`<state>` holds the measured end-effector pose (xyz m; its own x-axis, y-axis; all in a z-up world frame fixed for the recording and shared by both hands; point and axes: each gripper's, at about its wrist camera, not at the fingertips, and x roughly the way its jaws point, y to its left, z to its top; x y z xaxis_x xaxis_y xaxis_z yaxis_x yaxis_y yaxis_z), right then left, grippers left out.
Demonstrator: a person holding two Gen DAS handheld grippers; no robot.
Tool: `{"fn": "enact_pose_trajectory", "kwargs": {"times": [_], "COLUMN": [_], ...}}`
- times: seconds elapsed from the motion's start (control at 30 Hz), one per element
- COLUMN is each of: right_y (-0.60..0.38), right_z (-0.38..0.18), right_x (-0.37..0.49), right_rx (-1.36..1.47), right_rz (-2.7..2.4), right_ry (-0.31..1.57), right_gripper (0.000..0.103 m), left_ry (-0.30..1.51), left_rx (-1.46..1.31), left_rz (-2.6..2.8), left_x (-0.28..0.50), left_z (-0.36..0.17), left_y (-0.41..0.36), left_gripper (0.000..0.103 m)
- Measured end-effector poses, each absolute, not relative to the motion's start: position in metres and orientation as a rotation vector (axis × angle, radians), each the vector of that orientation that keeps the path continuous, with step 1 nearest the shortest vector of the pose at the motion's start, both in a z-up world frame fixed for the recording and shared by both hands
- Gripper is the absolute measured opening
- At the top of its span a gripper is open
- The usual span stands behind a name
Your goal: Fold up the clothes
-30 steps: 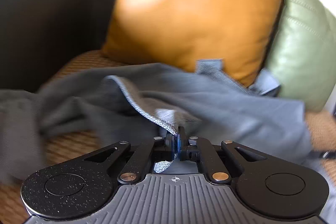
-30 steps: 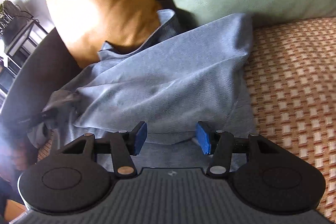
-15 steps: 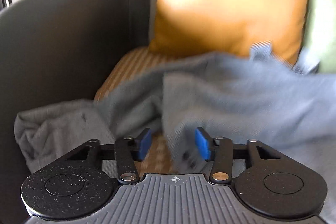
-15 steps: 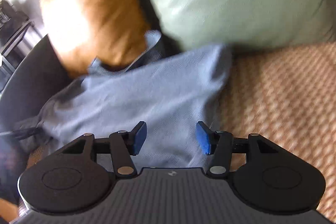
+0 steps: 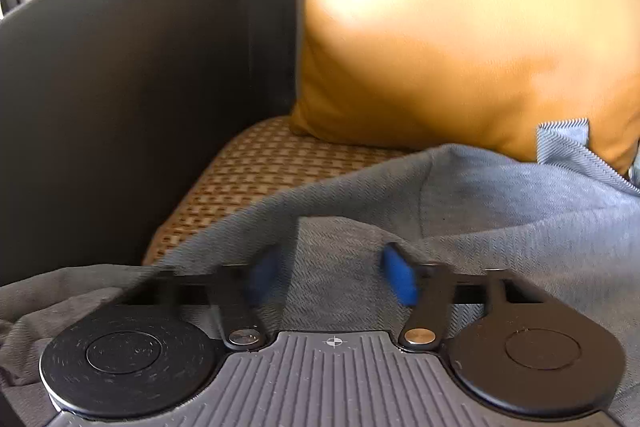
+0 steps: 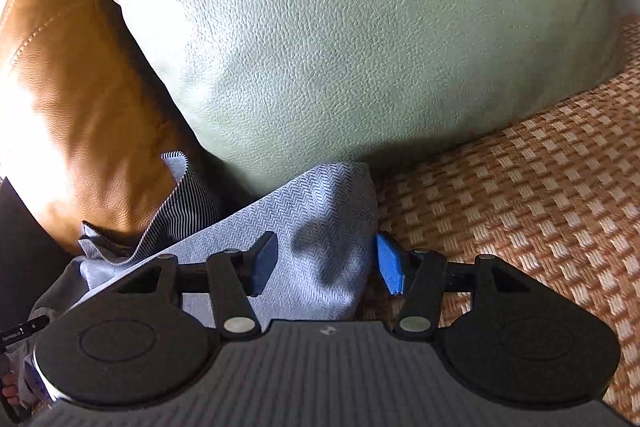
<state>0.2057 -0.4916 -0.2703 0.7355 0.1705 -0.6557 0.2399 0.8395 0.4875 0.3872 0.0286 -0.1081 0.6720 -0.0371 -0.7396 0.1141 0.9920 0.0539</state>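
A grey-blue garment (image 5: 500, 211) lies crumpled on the woven seat (image 5: 256, 163), its ribbed collar (image 5: 568, 139) against the orange cushion. My left gripper (image 5: 330, 277) hovers low over the garment's left part. Its jaws are closing, blurred, with cloth lying between the blue pads but not pinched. In the right wrist view the garment's right corner (image 6: 320, 211) runs up under the green cushion. My right gripper (image 6: 326, 263) straddles that corner with jaws closing. The left pad is over the cloth, and the right pad (image 6: 390, 267) is just off its edge. Neither pad presses the cloth.
An orange leather cushion (image 5: 460, 27) and a green one (image 6: 340, 47) lean at the back of the seat. A dark armrest (image 5: 120, 107) walls off the left side. Bare woven seat (image 6: 520, 187) stretches to the right of the garment.
The left gripper let go of the garment's edge, opened and shifted left toward the armrest. The right gripper moved forward to the garment's right corner below the green cushion, its pads slightly closer together.
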Motion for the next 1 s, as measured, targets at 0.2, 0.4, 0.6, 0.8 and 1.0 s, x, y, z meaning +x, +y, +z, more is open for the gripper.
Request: {"fn": "enact_pose_trajectory", "kwargs": {"times": [0.2, 0.4, 0.6, 0.8, 1.0], "right_y": [-0.517, -0.522, -0.515, -0.463, -0.434], "right_z": [-0.273, -0.284, -0.239, -0.227, -0.239], "right_x": [0.212, 0.211, 0.154, 0.086, 0.063], "right_rx": [0.598, 0.601, 0.495, 0.308, 0.246], "right_rz": [-0.098, -0.172, -0.046, 0.105, 0.079], "right_ry": [0.747, 0.742, 0.737, 0.843, 0.912], "right_gripper": [0.005, 0.016, 0.044, 0.054, 0.056], "left_ry": [0.777, 0.777, 0.686, 0.711, 0.732], "left_rx": [0.135, 0.271, 0.141, 0.179, 0.250], "left_rz": [-0.107, -0.062, -0.098, -0.117, -0.128], "left_x": [0.386, 0.388, 0.344, 0.285, 0.266], "left_z": [-0.118, -0.134, -0.087, -0.095, -0.116], "left_y": [0.011, -0.018, 0.015, 0.030, 0.020], "left_gripper": [0.005, 0.041, 0.065, 0.071, 0.075]}}
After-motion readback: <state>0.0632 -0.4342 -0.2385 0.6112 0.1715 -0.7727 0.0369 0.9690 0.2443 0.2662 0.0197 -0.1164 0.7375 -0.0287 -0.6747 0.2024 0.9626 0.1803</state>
